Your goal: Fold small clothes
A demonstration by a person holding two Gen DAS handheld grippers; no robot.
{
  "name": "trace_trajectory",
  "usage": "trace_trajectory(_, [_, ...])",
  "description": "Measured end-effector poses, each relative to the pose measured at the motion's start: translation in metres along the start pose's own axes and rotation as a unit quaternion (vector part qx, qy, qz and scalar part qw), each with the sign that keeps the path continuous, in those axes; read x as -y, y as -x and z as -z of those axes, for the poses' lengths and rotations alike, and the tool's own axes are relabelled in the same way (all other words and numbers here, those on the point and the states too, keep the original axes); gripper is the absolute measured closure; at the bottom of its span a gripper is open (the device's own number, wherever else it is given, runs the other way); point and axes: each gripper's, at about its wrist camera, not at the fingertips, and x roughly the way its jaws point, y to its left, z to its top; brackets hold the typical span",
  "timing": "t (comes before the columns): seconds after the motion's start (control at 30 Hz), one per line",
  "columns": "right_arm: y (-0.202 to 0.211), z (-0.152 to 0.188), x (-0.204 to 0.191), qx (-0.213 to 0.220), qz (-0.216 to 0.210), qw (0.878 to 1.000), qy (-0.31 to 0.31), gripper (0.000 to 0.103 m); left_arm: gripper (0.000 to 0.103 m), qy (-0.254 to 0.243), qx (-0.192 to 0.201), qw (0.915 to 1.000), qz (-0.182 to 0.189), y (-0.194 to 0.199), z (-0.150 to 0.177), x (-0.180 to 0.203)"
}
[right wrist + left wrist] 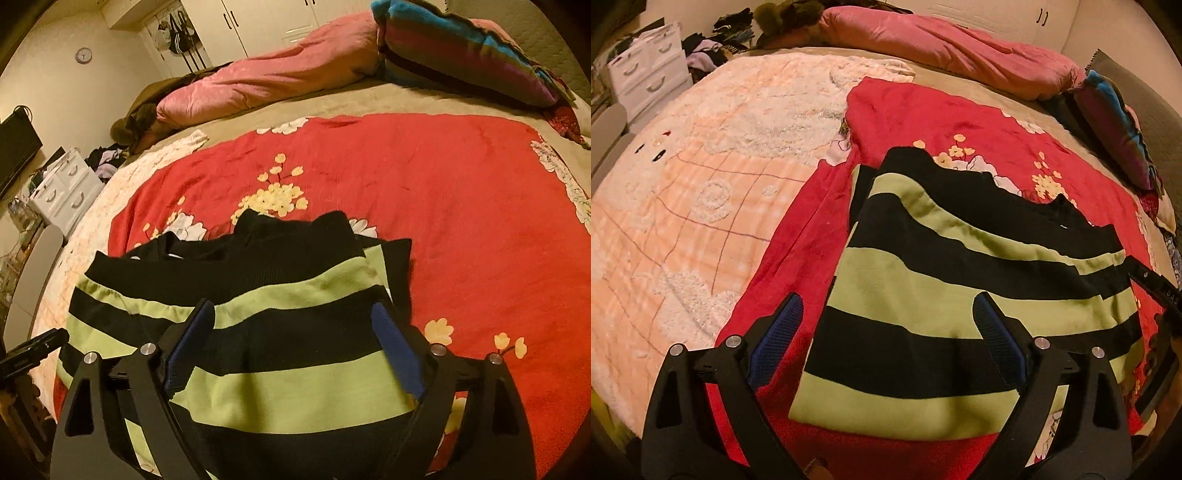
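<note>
Low in both frames, left gripper (886, 325) and right gripper (293, 332) hang with jaws wide, gripping nothing, over the striped top (923, 295) on the red blanket (812, 229).

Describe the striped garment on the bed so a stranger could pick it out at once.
Start at the wide bed and find the red floral blanket spread across it, beside a pale peach blanket. On the red blanket's near part lies the folded top. It alone has broad black and lime-green bands; the striped pillow by the headboard is blue and purple.
</note>
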Motion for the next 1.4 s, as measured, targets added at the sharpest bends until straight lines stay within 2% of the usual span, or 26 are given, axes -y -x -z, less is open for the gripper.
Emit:
trace_trajectory(0.1, [0.003,-0.001,0.001,0.007,0.002,1.000,-0.002,0.015,0.013,-0.003,0.001,1.0000,-0.002,0.005,0.000,0.002])
trace_trajectory(0.2, [0.006,-0.002,0.001,0.015,0.008,1.000,-0.004,0.006,0.011,-0.005,0.005,1.0000,-0.003,0.011,0.000,0.004])
trace_trajectory(0.43, [0.015,-0.004,0.000,0.037,0.012,0.999,-0.004,0.005,0.009,-0.014,0.014,0.9998,-0.005,0.024,-0.002,0.008])
trace_trajectory(0.67, [0.036,-0.005,-0.012,0.083,0.004,0.996,0.018,0.005,0.009,-0.023,0.024,0.9994,-0.009,0.034,-0.003,0.010])
trace_trajectory(0.83, [0.054,0.000,-0.034,0.121,0.008,0.990,0.068,0.005,0.009,-0.016,0.027,0.9995,-0.008,0.038,-0.004,0.005])
trace_trajectory(1.0, [0.063,0.008,-0.057,0.137,0.014,0.984,0.113,0.005,0.009,-0.002,0.031,0.9995,-0.007,0.045,-0.005,-0.008])
trace_trajectory(1.4, [0.070,0.047,-0.138,0.127,-0.022,0.968,0.214,0.004,0.009,0.055,0.046,0.9972,-0.018,0.062,-0.011,-0.066])
